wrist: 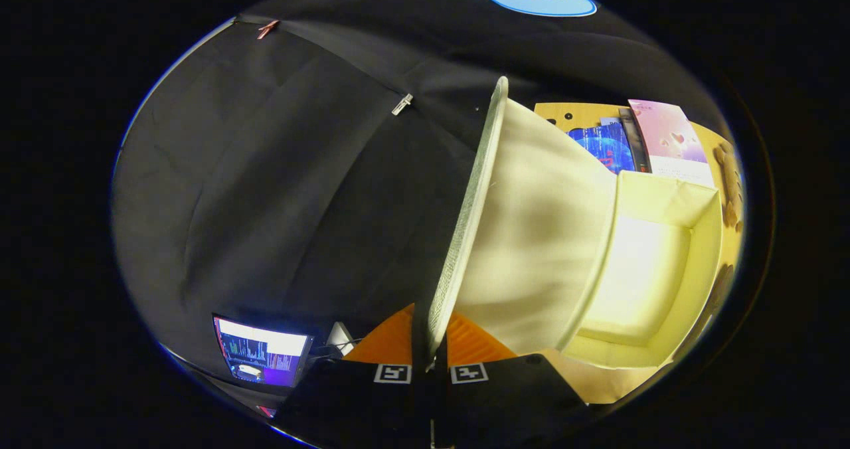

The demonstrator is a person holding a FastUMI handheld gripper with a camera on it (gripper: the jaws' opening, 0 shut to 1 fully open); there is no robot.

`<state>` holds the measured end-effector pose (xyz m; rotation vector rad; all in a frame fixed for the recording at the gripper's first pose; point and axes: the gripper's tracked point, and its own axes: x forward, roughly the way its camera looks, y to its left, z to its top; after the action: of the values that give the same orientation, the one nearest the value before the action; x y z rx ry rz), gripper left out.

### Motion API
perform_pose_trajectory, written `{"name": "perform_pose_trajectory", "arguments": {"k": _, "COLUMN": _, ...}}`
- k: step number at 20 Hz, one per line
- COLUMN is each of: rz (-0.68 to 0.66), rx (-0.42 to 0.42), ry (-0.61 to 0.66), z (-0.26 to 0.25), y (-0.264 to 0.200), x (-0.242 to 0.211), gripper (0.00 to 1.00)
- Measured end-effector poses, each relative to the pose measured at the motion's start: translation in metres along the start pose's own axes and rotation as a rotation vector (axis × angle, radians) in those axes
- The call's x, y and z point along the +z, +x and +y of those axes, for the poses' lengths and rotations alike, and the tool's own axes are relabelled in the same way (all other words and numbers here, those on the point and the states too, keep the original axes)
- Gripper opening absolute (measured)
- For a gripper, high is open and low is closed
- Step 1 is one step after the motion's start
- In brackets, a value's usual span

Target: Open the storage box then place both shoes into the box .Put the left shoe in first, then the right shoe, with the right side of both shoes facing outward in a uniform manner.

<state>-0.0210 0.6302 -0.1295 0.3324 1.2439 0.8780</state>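
My gripper is shut on the free edge of the storage box's lid. Both orange fingers press on the lid's thin rim. The cream lid is swung up and stands almost on edge, its inner face turned toward the box. Beyond and beside the lid, the open box shows a pale yellow, brightly lit, empty inside. The whole scene is tilted sideways.
Behind the box stand several books against a wooden board. A lit screen sits low, beside my fingers. Black cloth wall hangs on the lid's other side.
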Motion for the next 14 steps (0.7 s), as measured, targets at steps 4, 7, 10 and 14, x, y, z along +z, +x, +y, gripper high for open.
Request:
{"name": "perform_pose_trajectory", "arguments": {"k": 4, "rz": -0.103, "rx": -0.065, "ry": -0.028, "z": -0.018, "y": 0.014, "x": 0.024, "gripper": 0.30}}
{"name": "perform_pose_trajectory", "arguments": {"k": 7, "rz": -0.207, "rx": -0.122, "ry": -0.105, "z": -0.042, "y": -0.007, "x": 0.042, "gripper": 0.71}}
{"name": "perform_pose_trajectory", "arguments": {"k": 10, "rz": -0.322, "rx": -0.181, "ry": -0.189, "z": -0.066, "y": -0.044, "x": 0.058, "gripper": 0.98}}
{"name": "perform_pose_trajectory", "arguments": {"k": 14, "rz": -0.465, "rx": -0.308, "ry": -0.275, "z": -0.116, "y": -0.118, "x": 0.063, "gripper": 0.98}}
